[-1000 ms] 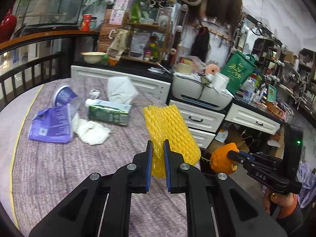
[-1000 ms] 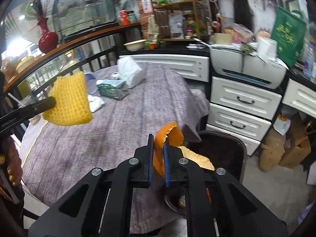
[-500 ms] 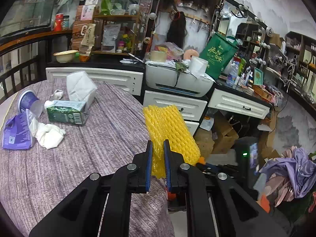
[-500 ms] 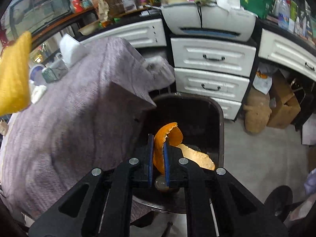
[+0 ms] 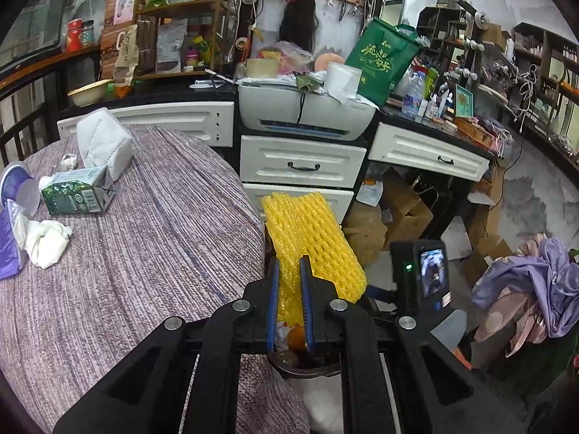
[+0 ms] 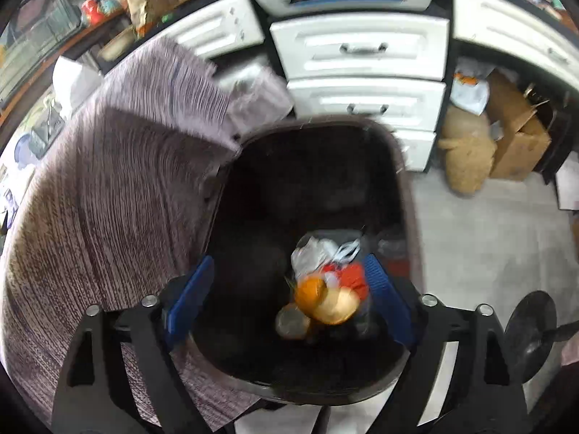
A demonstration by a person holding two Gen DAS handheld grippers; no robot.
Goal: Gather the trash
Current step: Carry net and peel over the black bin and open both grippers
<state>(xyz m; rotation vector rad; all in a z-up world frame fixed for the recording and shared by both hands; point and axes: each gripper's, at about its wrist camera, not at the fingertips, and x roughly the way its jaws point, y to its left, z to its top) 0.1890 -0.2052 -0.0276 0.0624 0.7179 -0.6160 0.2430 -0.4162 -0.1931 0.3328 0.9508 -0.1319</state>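
1. Your left gripper (image 5: pixel 289 289) has its fingers (image 5: pixel 274 300) pinched narrow on the yellow foam net (image 5: pixel 311 238), gripping it at its lower end.
2. Your right gripper (image 6: pixel 289 311) has its fingers (image 6: pixel 188 300) spread wide with nothing between them, poised over the open mouth of the dark trash bin (image 6: pixel 231 166).
3. The orange peel (image 6: pixel 322 300) lies inside the bin, blurred, among a white wrapper (image 6: pixel 318 249) and a red scrap (image 6: pixel 351 275).
4. Legible writing is scarce: the green tote bag (image 5: pixel 383 58) on the counter carries yellow Chinese characters, too small to make out. The green carton (image 5: pixel 74 195) on the surface shows a printed panel on its side, but you cannot read it.
5. The foam net's long axis runs up and away from your left fingers, leaning slightly left, its free end pointing toward the white drawers (image 5: pixel 302 161).
6. The net hangs just past the edge of the purple-clothed surface (image 5: pixel 144 253), above the bin's rim.
7. On the surface, the carton lies on its side beside a white face mask (image 5: pixel 103 141), a crumpled tissue (image 5: pixel 45 240) and a purple cup (image 5: pixel 18 188).
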